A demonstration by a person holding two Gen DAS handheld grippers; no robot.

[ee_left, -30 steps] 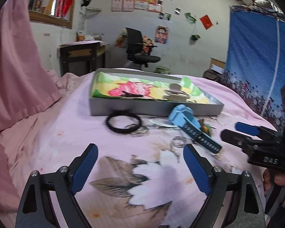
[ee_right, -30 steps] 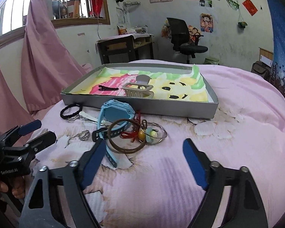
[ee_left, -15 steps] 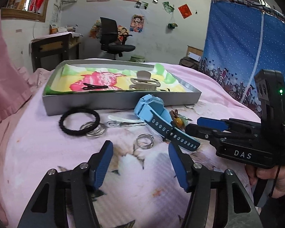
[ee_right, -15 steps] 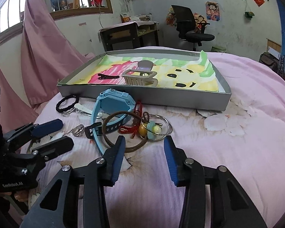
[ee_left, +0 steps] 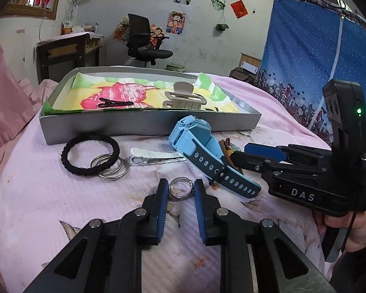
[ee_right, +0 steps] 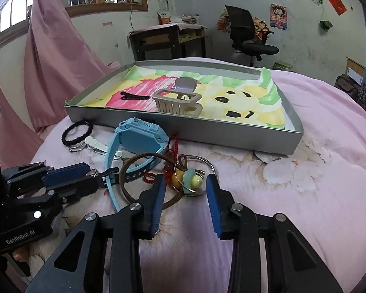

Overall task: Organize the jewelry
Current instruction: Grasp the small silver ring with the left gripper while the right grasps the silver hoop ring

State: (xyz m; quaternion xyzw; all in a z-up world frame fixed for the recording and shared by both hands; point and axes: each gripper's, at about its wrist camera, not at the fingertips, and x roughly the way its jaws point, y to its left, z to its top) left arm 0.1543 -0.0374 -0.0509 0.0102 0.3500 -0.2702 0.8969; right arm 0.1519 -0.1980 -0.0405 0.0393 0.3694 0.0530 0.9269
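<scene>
A small silver ring point(ee_left: 181, 188) lies on the pink bedspread between the pads of my left gripper point(ee_left: 179, 190), whose jaws stand close on both sides of it; contact is unclear. My right gripper point(ee_right: 185, 183) is partly open around a key ring with yellow and green charms point(ee_right: 191, 179). A blue watch point(ee_left: 200, 144) point(ee_right: 140, 141), brown bangle point(ee_right: 134, 171), red bead string point(ee_right: 172, 151), black hair tie point(ee_left: 89, 155), silver rings point(ee_left: 109, 166) and white clip point(ee_left: 153, 158) lie in front of the grey tray point(ee_left: 146, 122) point(ee_right: 231, 139).
In the tray lie a beige claw clip point(ee_left: 184, 99) and a black hair clip point(ee_left: 114, 103) on a colourful drawing. Pink curtains point(ee_right: 53, 56) hang at the left, a blue curtain point(ee_left: 317, 61) at the right. A desk point(ee_right: 168, 39) and chair point(ee_right: 246, 31) stand behind.
Both grippers have moved forward and narrowed. My left jaws have closed in around the small silver ring. My right jaws have narrowed around the key ring charms.
</scene>
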